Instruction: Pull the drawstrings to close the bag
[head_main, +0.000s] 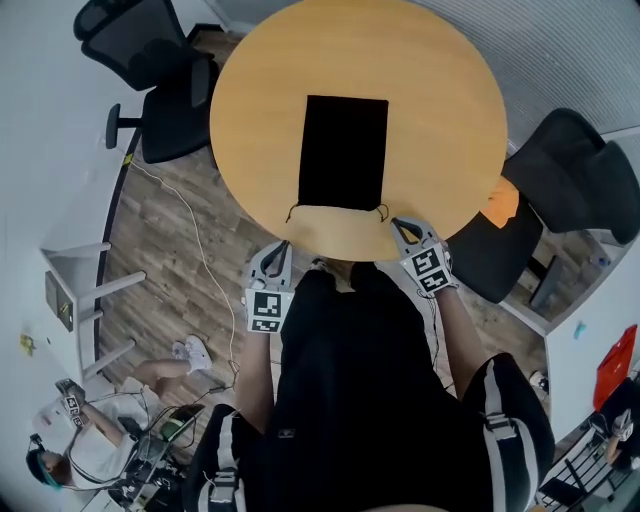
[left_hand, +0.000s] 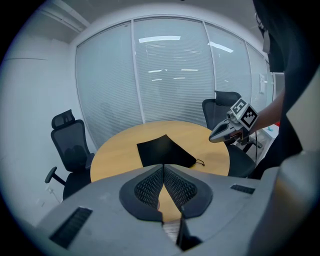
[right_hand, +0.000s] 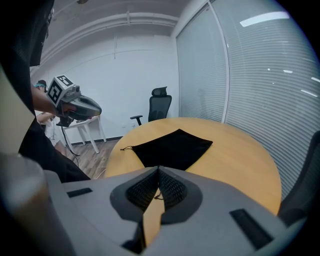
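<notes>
Closed left gripper (head_main: 279, 248), right gripper (head_main: 399, 224) at table (head_main: 345, 240) edge, bag (head_main: 343, 150) just beyond

- Round tan wood-look table (head_main: 450, 110): smooth satin top with a faint sheen.
- Flat black rectangular cloth bag (head_main: 343, 150): matt, soft fabric with no shine. Thin black braided drawstrings (head_main: 384, 212) sit at its 6 o'clock edge.
- Left gripper (left_hand: 163, 166) and right gripper (right_hand: 158, 169): matt grey plastic shells. Dark pads (left_hand: 150, 187) are finely ribbed and look rubbery.
- Black office chair (head_main: 165, 70), at the table's 10 o'clock: dull upholstery with hard plastic arms.
- Grey-brown plank floor (head_main: 160, 230), at 8 o'clock: wood grain, low lustre.
- Frosted glass wall panels (left_hand: 170, 75): glossy, showing reflected ceiling lights.
</notes>
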